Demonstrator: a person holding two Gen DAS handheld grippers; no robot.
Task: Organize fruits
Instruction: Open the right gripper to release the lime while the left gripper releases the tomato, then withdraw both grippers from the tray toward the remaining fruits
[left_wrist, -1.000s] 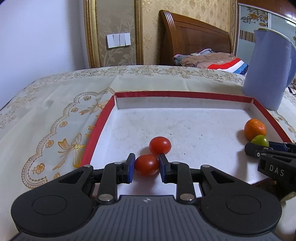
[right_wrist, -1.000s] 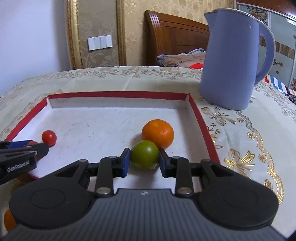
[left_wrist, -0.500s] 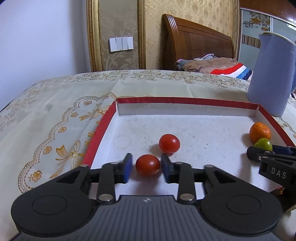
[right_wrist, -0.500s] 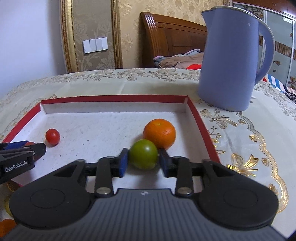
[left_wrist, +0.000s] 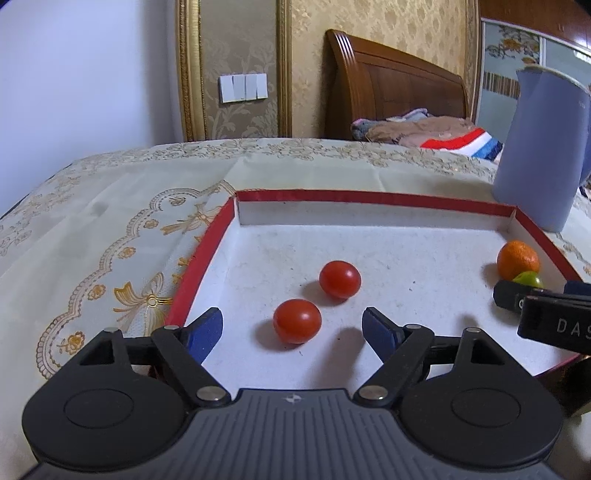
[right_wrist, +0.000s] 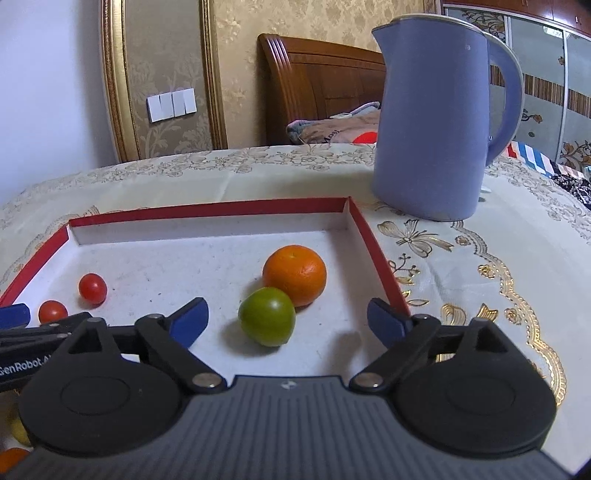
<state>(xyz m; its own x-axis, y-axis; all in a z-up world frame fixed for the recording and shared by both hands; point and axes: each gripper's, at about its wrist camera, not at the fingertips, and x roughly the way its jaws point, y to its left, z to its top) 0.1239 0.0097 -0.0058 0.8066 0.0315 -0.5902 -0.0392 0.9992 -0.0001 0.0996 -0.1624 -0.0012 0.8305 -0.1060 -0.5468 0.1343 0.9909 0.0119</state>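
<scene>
Cream cloth with gold embroidery covers my worktop (left_wrist: 110, 221), and on it sits the red-rimmed tray (left_wrist: 369, 196) where the fruit is gathering. Nearest my left tool (left_wrist: 292, 326) lies a red tomato (left_wrist: 297, 320), resting on the tray floor between the blue pads but touching neither; those jaws are opening, so it is released. A second red tomato (left_wrist: 340, 279) sits just beyond it, slightly to the right. My right tool (right_wrist: 287, 320) is likewise opening around a green fruit (right_wrist: 266, 316), which lies free between its pads and against an orange (right_wrist: 294, 275) just behind it, near the tray's right wall. Both pieces lie straight ahead of their own tools, so I judge the coming move is to draw each tool back without nudging them. A blue kettle (right_wrist: 436, 122) stands past the tray's far right corner, a wooden headboard (left_wrist: 391, 92) beyond.
</scene>
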